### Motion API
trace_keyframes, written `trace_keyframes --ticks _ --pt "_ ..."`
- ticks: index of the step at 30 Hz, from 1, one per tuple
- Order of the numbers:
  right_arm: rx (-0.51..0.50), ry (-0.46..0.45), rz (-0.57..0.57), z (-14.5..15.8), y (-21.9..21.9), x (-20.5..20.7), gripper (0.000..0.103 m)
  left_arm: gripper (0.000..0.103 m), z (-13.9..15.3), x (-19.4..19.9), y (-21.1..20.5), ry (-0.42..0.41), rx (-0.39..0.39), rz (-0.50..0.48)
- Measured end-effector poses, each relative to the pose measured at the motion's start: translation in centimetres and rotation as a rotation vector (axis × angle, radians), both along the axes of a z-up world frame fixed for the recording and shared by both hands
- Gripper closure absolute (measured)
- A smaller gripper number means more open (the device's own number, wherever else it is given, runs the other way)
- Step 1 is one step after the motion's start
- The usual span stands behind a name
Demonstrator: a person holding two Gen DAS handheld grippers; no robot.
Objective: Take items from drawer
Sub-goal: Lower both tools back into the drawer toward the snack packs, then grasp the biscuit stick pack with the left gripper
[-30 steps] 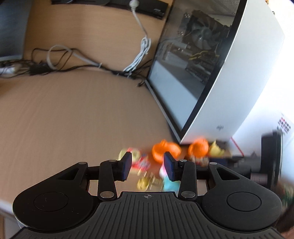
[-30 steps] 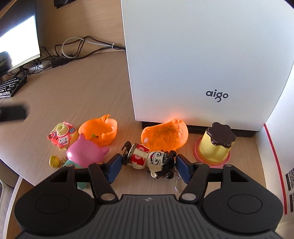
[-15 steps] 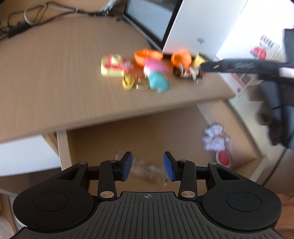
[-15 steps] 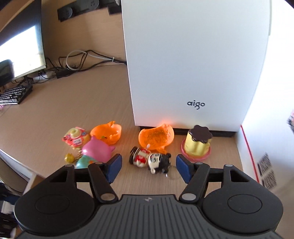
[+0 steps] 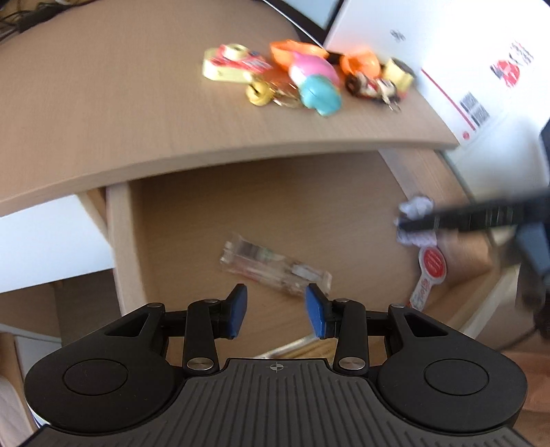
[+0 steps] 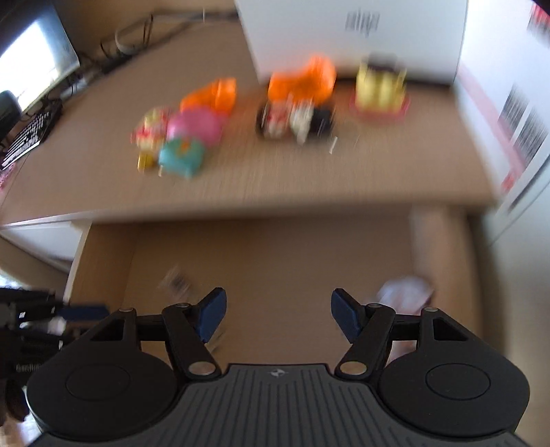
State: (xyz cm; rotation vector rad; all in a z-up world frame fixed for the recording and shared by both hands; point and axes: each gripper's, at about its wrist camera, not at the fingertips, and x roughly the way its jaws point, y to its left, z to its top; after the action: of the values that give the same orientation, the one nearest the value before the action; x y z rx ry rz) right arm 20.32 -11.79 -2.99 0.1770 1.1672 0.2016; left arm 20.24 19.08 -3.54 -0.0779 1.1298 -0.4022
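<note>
An open wooden drawer (image 5: 309, 206) sits under the desk edge. On its floor lie a clear plastic packet (image 5: 275, 271), a crumpled white paper (image 5: 416, 209) and a red-and-white round tag (image 5: 431, 268). My left gripper (image 5: 276, 311) hangs open just above the near end of the packet, nothing between its blue pads. My right gripper (image 6: 276, 316) is open and empty over the drawer (image 6: 275, 258), with the crumpled paper (image 6: 405, 292) by its right finger and the packet (image 6: 177, 282) to its left. The right wrist view is blurred.
Several small toys lie on the desk (image 5: 103, 120): a pink-and-teal toy (image 5: 316, 82), orange shells (image 5: 295, 51), a doll keychain (image 5: 371, 86), a yellow pudding toy (image 5: 398, 72). A white computer case (image 6: 343, 31) stands behind them. The desk edge overhangs the drawer's back.
Both views swung down from the desk top to the open drawer. The left gripper sank toward the clear packet. The right gripper drew back from the doll keychain, out over the drawer.
</note>
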Motion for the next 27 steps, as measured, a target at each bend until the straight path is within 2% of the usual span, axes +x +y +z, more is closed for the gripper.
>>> trace_keyframes --ticks 4,8,14,17,21,23,24,27 --pt "0.117 0.169 0.026 -2.9 1.7 0.3 0.035 0.062 0.7 0.2 1.6 -0.023 -0.026 0.051" --pt "0.158 0.344 0.088 -5.9 5.0 0.9 0.035 0.062 1.4 0.4 2.6 -0.048 -0.041 0.098" --pt "0.097 0.473 0.248 -8.6 11.0 1.1 0.034 0.062 2.6 -0.1 4.3 -0.083 -0.07 0.168" --pt "0.047 0.545 0.275 -9.8 13.2 1.2 0.032 0.062 2.8 -0.6 4.5 -0.094 -0.085 0.182" --pt "-0.033 0.604 0.275 -11.0 15.0 1.1 0.03 0.062 2.9 -1.1 4.8 -0.107 -0.105 0.198" --pt "-0.038 0.607 0.271 -11.2 15.6 1.1 0.027 0.062 2.8 -1.3 5.0 -0.107 -0.111 0.209" --pt "-0.038 0.599 0.271 -11.1 15.7 1.1 0.029 0.062 2.8 -1.5 5.2 -0.108 -0.112 0.213" --pt "-0.032 0.525 0.29 -10.3 15.6 1.2 0.045 0.062 2.9 -1.7 5.5 -0.112 -0.109 0.218"
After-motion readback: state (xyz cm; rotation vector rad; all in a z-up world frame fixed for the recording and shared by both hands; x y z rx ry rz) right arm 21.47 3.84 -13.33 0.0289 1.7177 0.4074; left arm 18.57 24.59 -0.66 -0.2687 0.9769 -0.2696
